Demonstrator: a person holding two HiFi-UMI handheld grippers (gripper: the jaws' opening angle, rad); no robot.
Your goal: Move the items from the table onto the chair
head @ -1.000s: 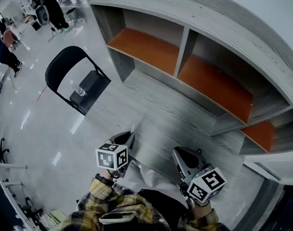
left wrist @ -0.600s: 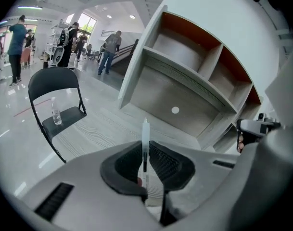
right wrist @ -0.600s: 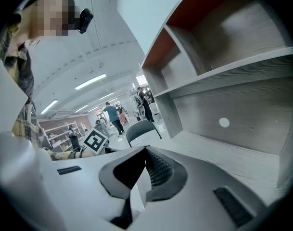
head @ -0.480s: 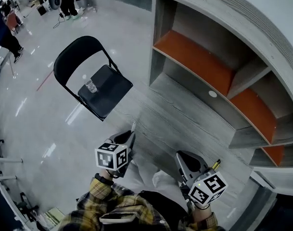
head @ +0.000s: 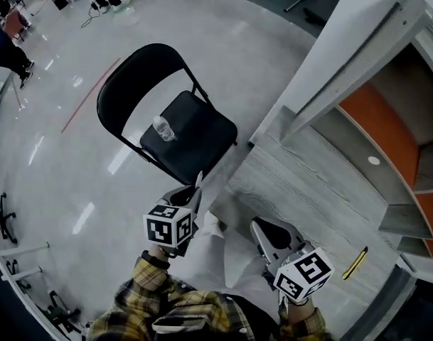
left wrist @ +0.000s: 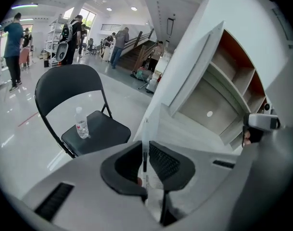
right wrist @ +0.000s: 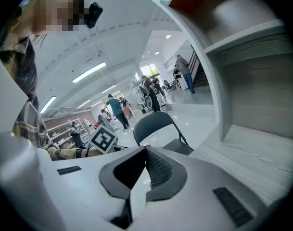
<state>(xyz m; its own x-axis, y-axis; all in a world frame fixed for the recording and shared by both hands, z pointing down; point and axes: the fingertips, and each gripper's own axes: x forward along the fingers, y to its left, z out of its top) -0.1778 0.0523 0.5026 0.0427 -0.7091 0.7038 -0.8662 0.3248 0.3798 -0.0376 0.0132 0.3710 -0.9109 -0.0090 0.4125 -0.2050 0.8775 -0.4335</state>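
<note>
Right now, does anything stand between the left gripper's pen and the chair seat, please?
Nothing visible does: the pen points toward the seat close ahead. A bottle stands near the seat's back edge.

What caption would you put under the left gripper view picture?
Left tongs pinching a thin white stick, facing a black chair with a water bottle on its seat.

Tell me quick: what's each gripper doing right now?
Left gripper: closed on a thin white stick-like item.
Right gripper: closed, empty.
</note>
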